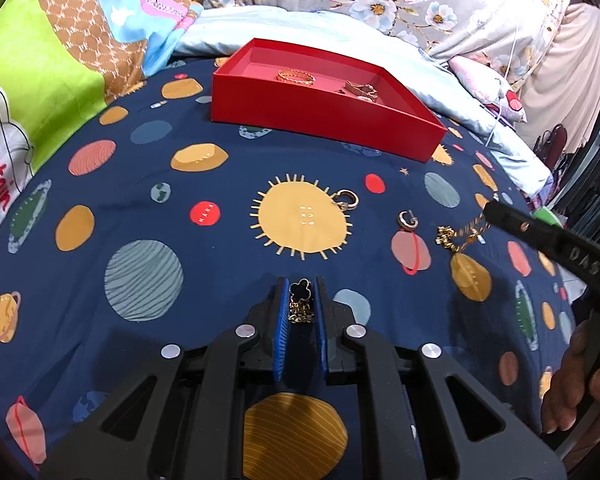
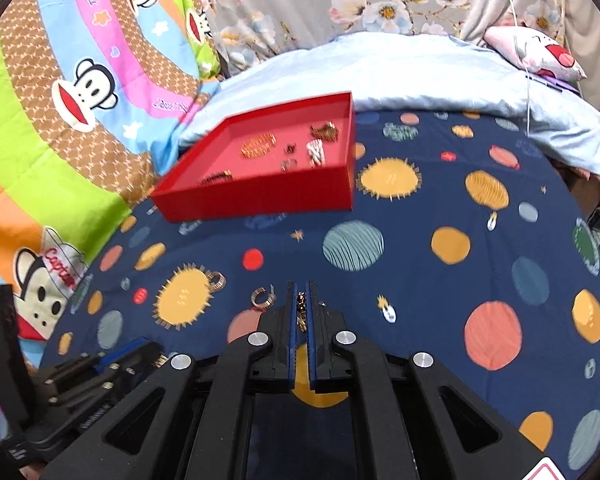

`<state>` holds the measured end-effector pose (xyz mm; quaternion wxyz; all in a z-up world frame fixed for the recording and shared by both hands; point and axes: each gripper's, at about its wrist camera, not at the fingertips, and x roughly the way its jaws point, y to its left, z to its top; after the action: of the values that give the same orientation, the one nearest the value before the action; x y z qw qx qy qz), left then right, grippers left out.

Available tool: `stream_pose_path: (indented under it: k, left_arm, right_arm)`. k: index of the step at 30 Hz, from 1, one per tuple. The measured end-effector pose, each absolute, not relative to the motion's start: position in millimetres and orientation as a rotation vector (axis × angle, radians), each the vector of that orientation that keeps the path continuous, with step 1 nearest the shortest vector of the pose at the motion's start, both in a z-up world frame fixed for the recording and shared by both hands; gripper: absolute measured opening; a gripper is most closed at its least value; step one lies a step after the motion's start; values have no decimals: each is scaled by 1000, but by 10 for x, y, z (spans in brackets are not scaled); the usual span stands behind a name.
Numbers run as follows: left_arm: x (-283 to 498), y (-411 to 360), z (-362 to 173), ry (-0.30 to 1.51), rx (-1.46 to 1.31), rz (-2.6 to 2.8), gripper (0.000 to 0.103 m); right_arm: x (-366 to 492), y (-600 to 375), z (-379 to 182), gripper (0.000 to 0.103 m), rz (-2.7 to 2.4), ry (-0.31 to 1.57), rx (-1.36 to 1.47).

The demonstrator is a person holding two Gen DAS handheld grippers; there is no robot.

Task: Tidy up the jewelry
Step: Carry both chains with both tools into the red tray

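Two grippers work over the planet-print bedsheet (image 1: 140, 208), and I take the red tray (image 1: 324, 120) as my landmark. The left gripper (image 1: 300, 292), on the near side of the tray, is clenched on a gold chain with a dark clover charm (image 1: 300, 289) pinched between its blue pads. The right gripper (image 2: 301, 300), nearer the onlooker than the tray and off toward its right corner, is clamped on a second gold chain (image 1: 460, 236), which dangles from its tip just above the sheet.

Two loose earrings lie on the sheet between the tray and the grippers: a hoop earring (image 1: 347, 199) at the edge of the printed sun, and a small cuff earring (image 1: 407, 220) just beside a pink ringed planet.

Inside the tray I count about six pieces, among them a gold bangle (image 2: 259, 145), though the small ones are too blurred to name.

The tray's far rim sits against a pale blue quilt (image 2: 420, 76); a cartoon blanket (image 2: 60, 100) crowds its left side. In front of the tray and to its right the sheet is flat and open.
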<state>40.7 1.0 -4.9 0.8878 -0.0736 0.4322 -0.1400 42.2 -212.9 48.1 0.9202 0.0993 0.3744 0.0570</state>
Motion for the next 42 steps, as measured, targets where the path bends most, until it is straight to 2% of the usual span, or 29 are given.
stream_pose_path:
  k: [8, 22, 32, 42]
  left_arm:
    - [467, 14, 253, 856, -175, -325, 11]
    - [1118, -15, 1207, 634, -115, -324, 11]
    - [1774, -214, 1505, 570, -106, -320, 11]
    - [2234, -388, 1243, 628, -103, -302, 11]
  right_arm:
    - [456, -2153, 924, 4, 139, 685, 174]
    - [1037, -2159, 1516, 4, 168, 567, 139]
    - [1626, -2078, 1458, 4, 186, 595, 132]
    - [1995, -2026, 953, 4, 196, 707, 137]
